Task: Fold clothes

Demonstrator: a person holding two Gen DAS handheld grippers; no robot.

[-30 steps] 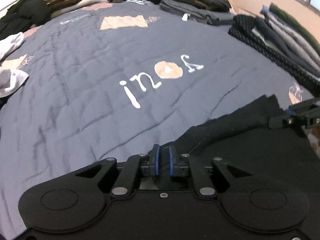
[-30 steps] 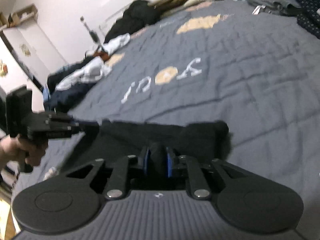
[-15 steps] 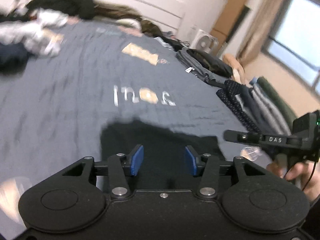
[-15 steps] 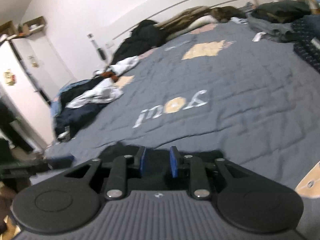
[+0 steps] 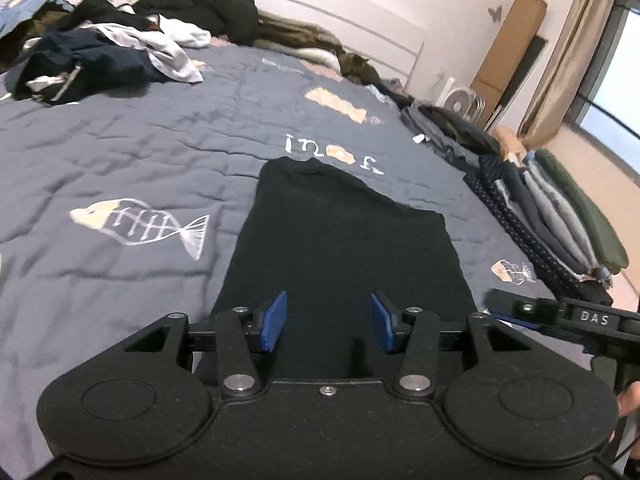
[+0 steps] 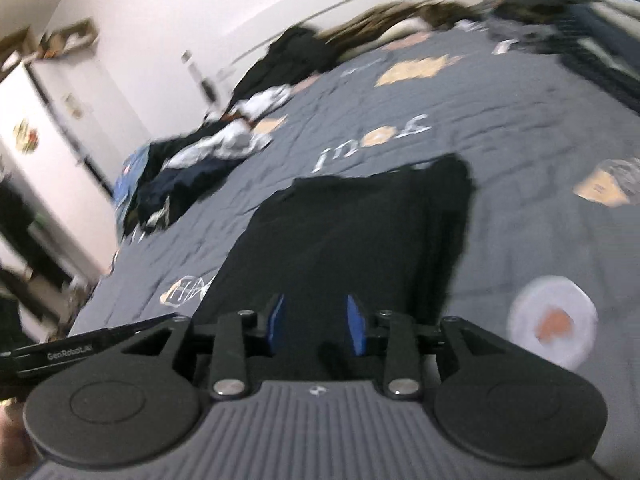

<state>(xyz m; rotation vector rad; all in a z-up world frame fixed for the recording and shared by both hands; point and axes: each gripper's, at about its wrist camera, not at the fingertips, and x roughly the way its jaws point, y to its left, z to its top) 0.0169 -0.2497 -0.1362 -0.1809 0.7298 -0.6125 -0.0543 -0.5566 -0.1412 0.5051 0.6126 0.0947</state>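
A black garment (image 5: 340,236) lies flat on the grey-blue bedspread (image 5: 120,148), folded into a long strip that runs away from me. My left gripper (image 5: 328,326) hovers open over its near end, blue pads (image 5: 274,322) apart with nothing between them. In the right wrist view the same black garment (image 6: 352,232) stretches ahead, and my right gripper (image 6: 316,325) is open above its near end. The right gripper's body (image 5: 560,316) shows at the right edge of the left wrist view; the left gripper's body (image 6: 68,356) shows at the left of the right wrist view.
A heap of loose clothes (image 5: 100,56) lies at the bed's far left. Folded garments are stacked in a row (image 5: 552,208) along the right edge, with more dark clothes (image 5: 448,128) beyond. A fan (image 5: 460,100) and curtain (image 5: 568,48) stand at the far right.
Both grippers were shut on the black garment a second ago; they have let it go and drawn back. The garment now lies flat on the bed.
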